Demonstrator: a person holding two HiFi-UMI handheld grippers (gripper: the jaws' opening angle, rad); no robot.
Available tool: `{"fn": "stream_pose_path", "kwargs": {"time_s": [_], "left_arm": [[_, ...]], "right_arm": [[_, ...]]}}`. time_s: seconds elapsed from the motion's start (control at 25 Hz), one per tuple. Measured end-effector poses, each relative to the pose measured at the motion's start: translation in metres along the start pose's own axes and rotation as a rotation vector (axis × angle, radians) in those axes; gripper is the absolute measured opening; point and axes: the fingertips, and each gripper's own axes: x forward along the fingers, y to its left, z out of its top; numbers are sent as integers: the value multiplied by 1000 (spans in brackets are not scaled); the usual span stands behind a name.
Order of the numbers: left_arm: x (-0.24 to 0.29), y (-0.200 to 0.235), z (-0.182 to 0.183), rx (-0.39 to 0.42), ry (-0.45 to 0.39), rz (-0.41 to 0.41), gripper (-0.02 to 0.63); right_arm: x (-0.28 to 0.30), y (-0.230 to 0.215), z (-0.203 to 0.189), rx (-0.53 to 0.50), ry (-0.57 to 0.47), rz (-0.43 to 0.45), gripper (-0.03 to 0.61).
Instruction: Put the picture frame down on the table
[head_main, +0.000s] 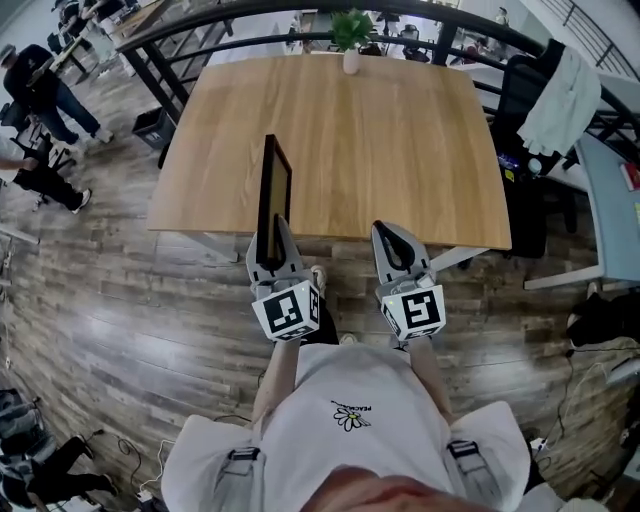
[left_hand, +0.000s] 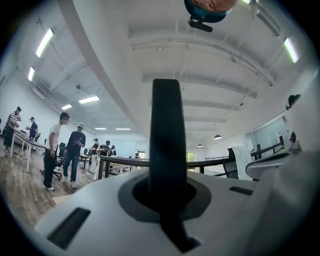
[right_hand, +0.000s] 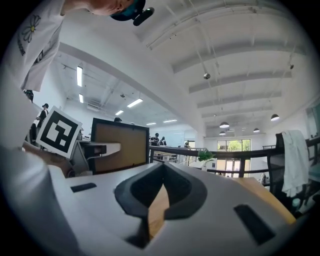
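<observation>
1. While we hold the picture frame (head_main: 274, 190) upright over the desk's (head_main: 400, 130) front edge, our left hand-held gripper (head_main: 272, 228) is clamped on its near side.
2. We see the right hand-held gripper (head_main: 393, 230) just beside it, jaws together, nothing between them.

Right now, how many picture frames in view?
1. The picture frame stands upright at the near edge of the table, clamped in the left gripper. No other shows; nothing in view looks able to hide one.

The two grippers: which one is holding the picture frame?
The left gripper, clamped on the edge of the upright picture frame. The right gripper beside it is shut with nothing between its jaws.
</observation>
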Motion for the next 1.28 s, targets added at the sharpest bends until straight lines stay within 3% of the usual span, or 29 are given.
{"fn": "stream_pose_path", "kwargs": {"time_s": [0.4, 0.6, 0.8, 0.96, 1.2, 1.28], "left_arm": [[103, 25, 2, 9, -41, -17, 23], [156, 31, 8, 34, -48, -52, 23], [205, 45, 21, 83, -91, -76, 23], [237, 54, 29, 74, -140, -93, 23], [260, 63, 9, 61, -95, -106, 23], [261, 61, 2, 61, -72, -113, 23]], "right_arm": [[87, -47, -2, -1, 1, -64, -6], [133, -76, 1, 46, 0, -125, -6], [183, -92, 11, 29, -16, -163, -6], [213, -102, 13, 23, -27, -203, -6], [241, -111, 5, 35, -12, -226, -6], [242, -116, 0, -12, 15, -258, -6]]}}
